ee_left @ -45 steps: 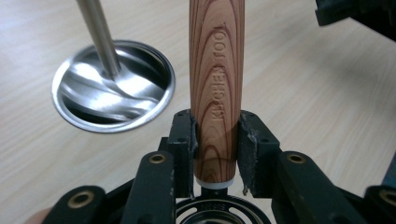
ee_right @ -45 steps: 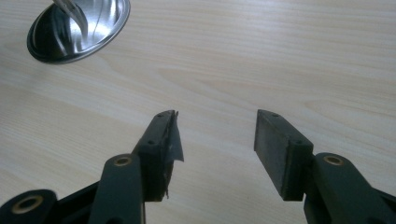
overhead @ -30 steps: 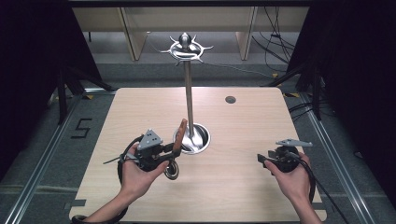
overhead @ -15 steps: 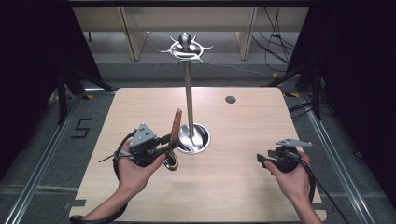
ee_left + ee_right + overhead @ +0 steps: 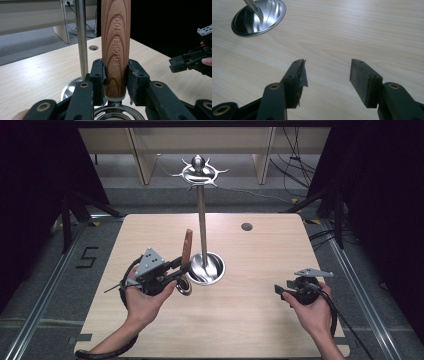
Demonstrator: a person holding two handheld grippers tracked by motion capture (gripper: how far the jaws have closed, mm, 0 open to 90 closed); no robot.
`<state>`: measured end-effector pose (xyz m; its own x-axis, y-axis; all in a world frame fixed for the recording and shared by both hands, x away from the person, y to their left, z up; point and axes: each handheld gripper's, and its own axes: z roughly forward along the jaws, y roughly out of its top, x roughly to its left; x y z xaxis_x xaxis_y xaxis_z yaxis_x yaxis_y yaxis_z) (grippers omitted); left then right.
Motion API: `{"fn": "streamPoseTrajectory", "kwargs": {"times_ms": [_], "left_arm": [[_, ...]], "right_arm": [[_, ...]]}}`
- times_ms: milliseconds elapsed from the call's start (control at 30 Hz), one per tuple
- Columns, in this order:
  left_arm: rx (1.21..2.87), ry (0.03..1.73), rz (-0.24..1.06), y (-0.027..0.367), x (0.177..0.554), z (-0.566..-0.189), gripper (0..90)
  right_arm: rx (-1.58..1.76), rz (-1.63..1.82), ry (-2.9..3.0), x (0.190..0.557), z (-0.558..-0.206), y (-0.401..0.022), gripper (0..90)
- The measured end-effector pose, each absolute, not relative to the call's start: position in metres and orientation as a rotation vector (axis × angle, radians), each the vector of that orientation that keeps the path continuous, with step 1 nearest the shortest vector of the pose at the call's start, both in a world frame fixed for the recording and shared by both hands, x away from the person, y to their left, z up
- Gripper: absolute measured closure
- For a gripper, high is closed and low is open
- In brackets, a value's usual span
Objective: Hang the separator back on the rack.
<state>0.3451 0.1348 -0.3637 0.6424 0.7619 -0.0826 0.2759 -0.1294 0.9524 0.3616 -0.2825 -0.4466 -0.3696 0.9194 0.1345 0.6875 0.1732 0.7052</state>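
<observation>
A lab – black curtains (image 5: 40,180), floor rails (image 5: 45,285), loose cables (image 5: 295,175).

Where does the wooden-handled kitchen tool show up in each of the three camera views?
High view: wooden handle stands upright, left of centre, in the left gripper.
Left gripper view: the handle rises at centre, clamped between the jaws.
Right gripper view: not in it.
Shared landmark: the steel stand's round base.
</observation>
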Motion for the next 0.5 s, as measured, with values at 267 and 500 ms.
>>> {"fn": "streamPoseTrajectory", "kwargs": {"times_ms": [267,500], "left_arm": [[1.667,0.839,0.539,0.131,0.346,-0.356,67.9],[1.64,0.838,0.546,0.131,0.348,-0.35,67.9]], "right_arm": [[1.568,1.016,2.12,0.361,-0.446,-0.281,45.9],[1.514,1.041,2.126,0.364,-0.449,-0.283,45.5]]}}
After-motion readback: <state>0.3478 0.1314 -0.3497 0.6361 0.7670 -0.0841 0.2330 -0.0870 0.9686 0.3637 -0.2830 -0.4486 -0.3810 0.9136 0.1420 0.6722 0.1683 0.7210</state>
